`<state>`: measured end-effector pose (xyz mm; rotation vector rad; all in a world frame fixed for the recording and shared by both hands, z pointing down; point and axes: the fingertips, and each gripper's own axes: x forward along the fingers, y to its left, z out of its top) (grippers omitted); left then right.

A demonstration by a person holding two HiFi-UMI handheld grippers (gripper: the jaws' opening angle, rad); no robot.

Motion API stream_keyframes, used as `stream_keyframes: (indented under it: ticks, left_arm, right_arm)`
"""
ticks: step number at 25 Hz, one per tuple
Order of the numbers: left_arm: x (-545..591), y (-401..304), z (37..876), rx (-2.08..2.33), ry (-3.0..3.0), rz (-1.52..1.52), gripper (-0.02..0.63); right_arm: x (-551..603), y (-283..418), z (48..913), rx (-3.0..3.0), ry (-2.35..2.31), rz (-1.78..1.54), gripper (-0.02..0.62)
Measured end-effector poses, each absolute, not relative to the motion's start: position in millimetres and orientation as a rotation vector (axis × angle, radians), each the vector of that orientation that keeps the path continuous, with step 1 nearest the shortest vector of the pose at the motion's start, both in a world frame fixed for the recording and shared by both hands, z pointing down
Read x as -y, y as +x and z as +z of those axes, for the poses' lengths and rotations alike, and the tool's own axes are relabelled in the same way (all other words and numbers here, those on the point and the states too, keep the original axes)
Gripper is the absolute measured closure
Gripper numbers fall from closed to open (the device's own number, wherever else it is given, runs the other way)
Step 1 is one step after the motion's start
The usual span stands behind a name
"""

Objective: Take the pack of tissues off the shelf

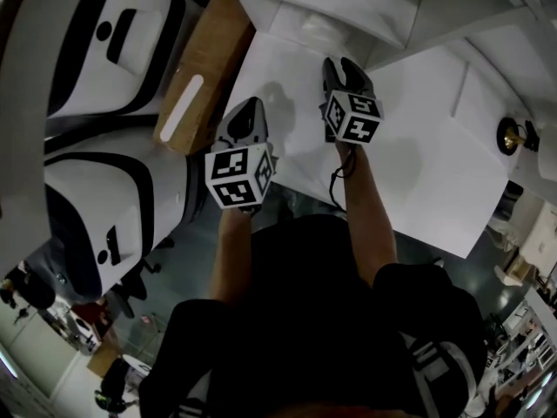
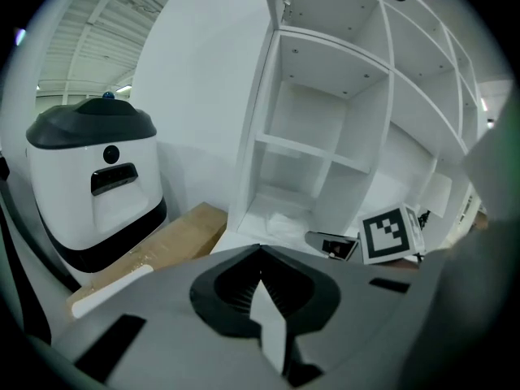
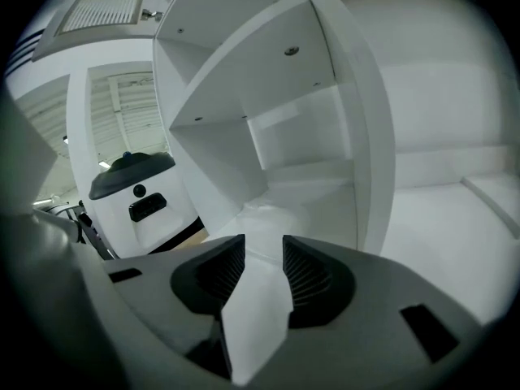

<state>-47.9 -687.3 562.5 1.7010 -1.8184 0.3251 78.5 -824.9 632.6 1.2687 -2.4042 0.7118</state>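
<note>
right gripper view: right gripper (image 3: 263, 254) jaws apart, empty
left gripper (image 2: 260, 254): jaws together
pack of tissues (image 2: 281, 221): on bottom of shelf (image 2: 262, 104), ahead of both, untouched

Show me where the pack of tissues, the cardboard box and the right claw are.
pack of tissues (image 2: 281, 221), left gripper view, its wrinkled middle.
cardboard box (image 1: 213, 55), head view, its brown top face.
right claw (image 3: 262, 246), right gripper view, midway between its open tips.

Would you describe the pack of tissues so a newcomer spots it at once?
The tall white shelf unit stands beside a white-and-black machine. In its lowest compartment, by the cardboard box, lies the pack of tissues: crinkled, glossy white wrap, the only item visible on those shelves.
</note>
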Motion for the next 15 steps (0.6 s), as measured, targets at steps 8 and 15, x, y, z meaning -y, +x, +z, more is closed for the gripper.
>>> stream_keyframes:
  ticks: [8, 15]
  left_arm:
    - [693, -52, 572, 1.851, 1.647, 0.301, 0.597]
    - [697, -51, 571, 1.841, 1.673, 0.305, 0.597]
  right_arm:
    - [850, 83, 645, 2.331, 1.317, 0.752, 0.42]
    - [870, 78, 665, 2.263, 1.308, 0.771, 0.419]
